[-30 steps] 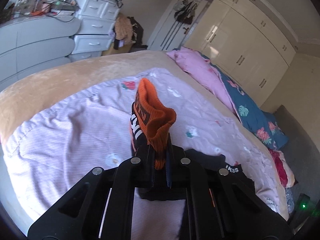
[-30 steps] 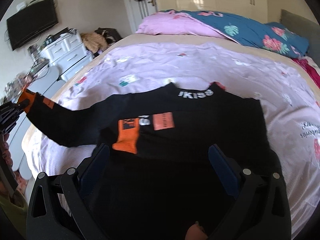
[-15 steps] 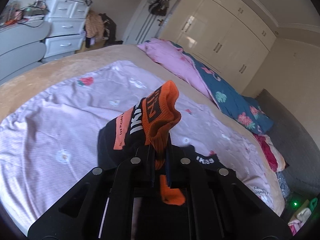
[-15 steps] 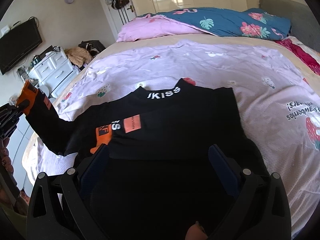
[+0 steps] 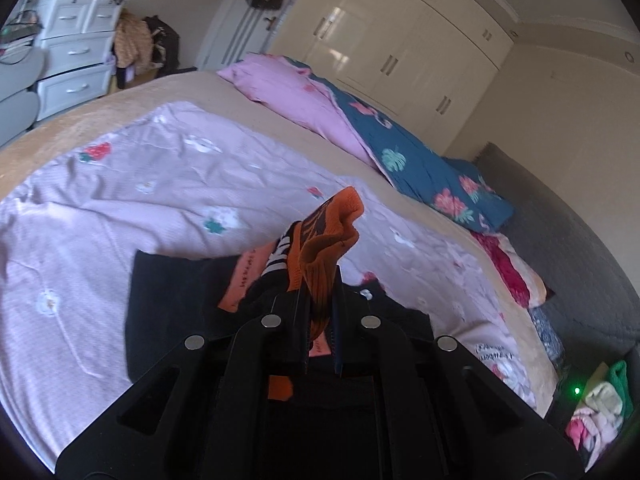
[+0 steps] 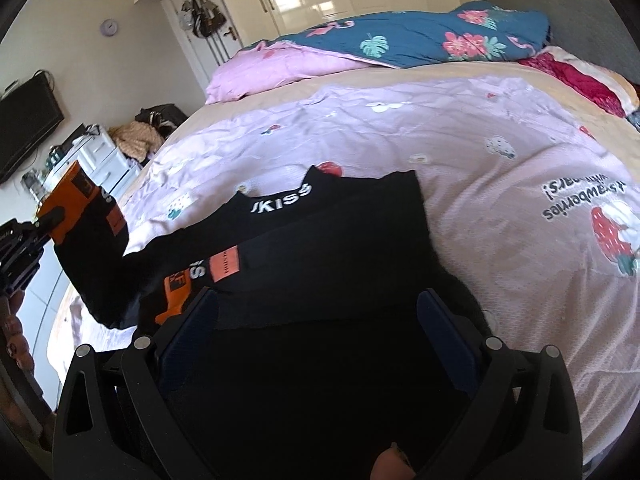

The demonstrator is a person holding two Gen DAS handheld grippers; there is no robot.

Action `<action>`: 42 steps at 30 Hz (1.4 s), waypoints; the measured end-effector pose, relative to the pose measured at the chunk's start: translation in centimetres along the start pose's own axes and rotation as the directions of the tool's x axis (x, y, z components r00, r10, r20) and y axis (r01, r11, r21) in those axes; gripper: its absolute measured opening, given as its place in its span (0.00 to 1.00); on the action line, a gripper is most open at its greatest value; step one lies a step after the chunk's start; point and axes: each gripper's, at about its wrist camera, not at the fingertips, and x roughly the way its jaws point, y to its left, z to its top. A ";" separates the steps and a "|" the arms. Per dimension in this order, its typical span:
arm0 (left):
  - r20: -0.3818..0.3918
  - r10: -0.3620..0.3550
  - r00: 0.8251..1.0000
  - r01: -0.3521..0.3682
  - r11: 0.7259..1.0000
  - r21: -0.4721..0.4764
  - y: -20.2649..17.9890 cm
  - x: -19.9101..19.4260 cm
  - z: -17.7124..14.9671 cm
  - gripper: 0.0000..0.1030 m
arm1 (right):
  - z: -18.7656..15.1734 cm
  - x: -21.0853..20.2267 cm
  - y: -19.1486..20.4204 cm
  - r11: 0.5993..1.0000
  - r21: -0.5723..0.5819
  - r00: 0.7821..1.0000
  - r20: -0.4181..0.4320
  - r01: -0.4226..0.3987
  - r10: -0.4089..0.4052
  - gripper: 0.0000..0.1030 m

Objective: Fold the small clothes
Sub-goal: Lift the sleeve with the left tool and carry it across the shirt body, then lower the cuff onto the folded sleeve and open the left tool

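A black sweater (image 6: 340, 248) with white collar lettering lies flat on the pink bed sheet (image 6: 460, 140). One sleeve is folded across its chest, with the orange cuff (image 6: 176, 292) at the left. My left gripper (image 5: 318, 292) is shut on the other sleeve's orange cuff (image 5: 328, 232) and holds it lifted above the sweater's left side. In the right wrist view that left gripper (image 6: 24, 236) sits at the far left with the sleeve (image 6: 92, 264) hanging from it. My right gripper (image 6: 318, 300) stands open over the sweater's lower body, with nothing gripped.
A pink pillow (image 5: 288, 96) and a blue floral duvet (image 6: 420, 36) lie along the bed's far side. White drawers (image 5: 76, 52) and a wall television (image 6: 28, 124) stand beyond the bed's left edge. A heap of clothes (image 5: 600, 408) lies on the floor at right.
My left gripper has carried the orange cuff inward over the sweater's body, so the sleeve bends across. The right gripper has shifted and rolled a little and stayed open.
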 end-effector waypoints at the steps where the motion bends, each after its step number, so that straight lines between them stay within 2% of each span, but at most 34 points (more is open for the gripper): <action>1: -0.009 -0.007 1.000 0.007 1.000 0.005 -0.3 0.3 -0.2 0.02 | 0.0 -0.1 -0.4 1.000 0.008 1.000 0.002 0.003 -0.003 0.96; 10: -0.120 -0.065 0.991 0.071 0.996 0.049 -3.1 3.8 -3.2 0.02 | 0.1 -0.8 -3.5 0.995 0.084 0.999 0.014 0.049 -0.051 0.96; 19: -0.232 -0.114 0.966 0.139 0.986 0.095 -5.5 6.9 -6.5 0.02 | 0.1 -1.2 -5.4 0.987 0.134 0.996 0.015 0.087 -0.089 0.96; 23: -0.291 -0.133 0.947 0.171 0.979 0.110 -6.3 8.3 -8.1 0.02 | 0.1 -1.3 -6.1 0.982 0.155 0.994 0.016 0.105 -0.109 0.96; 33: -0.426 -0.120 0.897 0.201 0.968 0.150 -6.7 10.9 -12.2 0.03 | 0.0 -0.4 -6.8 0.979 0.169 0.993 -0.007 0.115 -0.116 0.96; 38: -0.486 -0.133 0.864 0.231 0.962 0.148 -6.8 11.7 -13.8 0.13 | -0.1 0.5 -6.0 0.984 0.148 0.995 -0.024 0.100 -0.097 0.96; 40: -0.511 -0.137 0.849 0.245 0.958 0.150 -6.8 11.9 -14.3 0.22 | -0.2 1.0 -5.8 0.986 0.146 0.996 -0.037 0.084 -0.080 0.96; 41: -0.530 -0.147 0.835 0.261 0.954 0.146 -6.9 11.9 -14.7 0.24 | -0.2 1.3 -5.7 0.986 0.148 0.997 -0.044 0.070 -0.064 0.96; 42: -0.541 -0.153 0.827 0.271 0.951 0.147 -6.9 11.9 -14.9 0.30 | -0.3 1.9 -5.5 0.987 0.153 0.997 -0.061 0.047 -0.038 0.96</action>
